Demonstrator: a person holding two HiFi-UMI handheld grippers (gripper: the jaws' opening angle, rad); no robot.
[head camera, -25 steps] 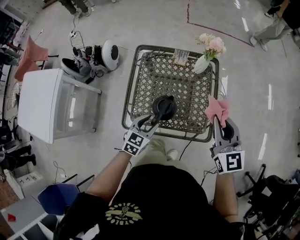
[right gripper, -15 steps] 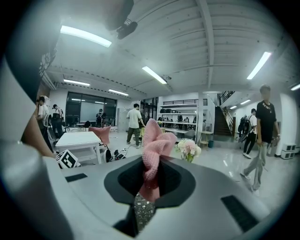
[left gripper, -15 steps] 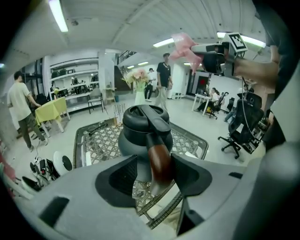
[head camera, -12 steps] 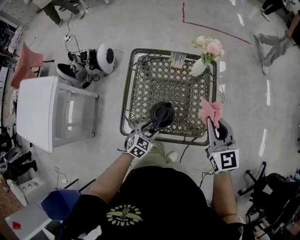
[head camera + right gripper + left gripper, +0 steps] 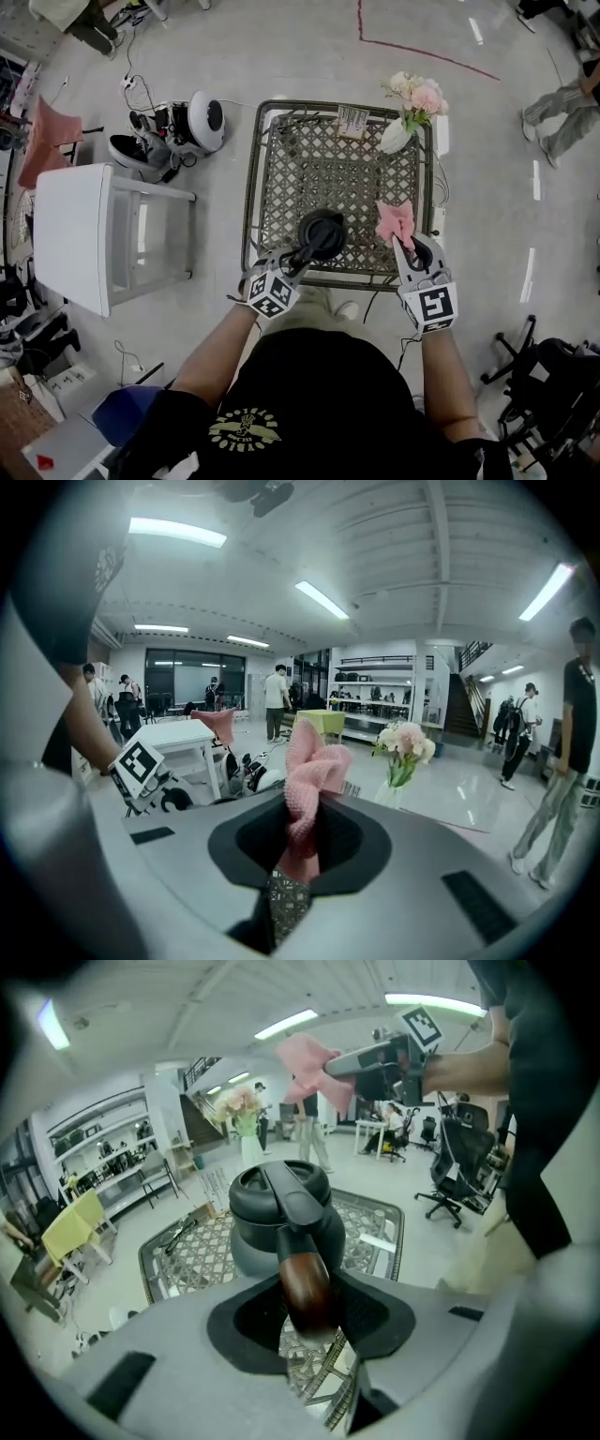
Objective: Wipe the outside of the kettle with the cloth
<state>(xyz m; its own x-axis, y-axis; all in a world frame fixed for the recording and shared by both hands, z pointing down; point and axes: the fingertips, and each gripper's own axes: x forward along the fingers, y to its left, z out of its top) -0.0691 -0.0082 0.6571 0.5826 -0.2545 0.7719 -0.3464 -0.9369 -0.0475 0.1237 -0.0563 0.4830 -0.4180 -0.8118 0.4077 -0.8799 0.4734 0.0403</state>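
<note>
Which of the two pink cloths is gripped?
The pink cloth in the right gripper, over the lattice table beside the kettle; the other hangs beyond the white table.

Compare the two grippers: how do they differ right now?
The left gripper has the kettle's brown handle between its jaws, which have just been closing on it; the right gripper is shut on the pink cloth. The left gripper's kettle stands on the lattice table; the right gripper's cloth is in the air, clear of the kettle. Both have something between their jaws.

text: none legible | card [image 5: 352,120]: print too small
</note>
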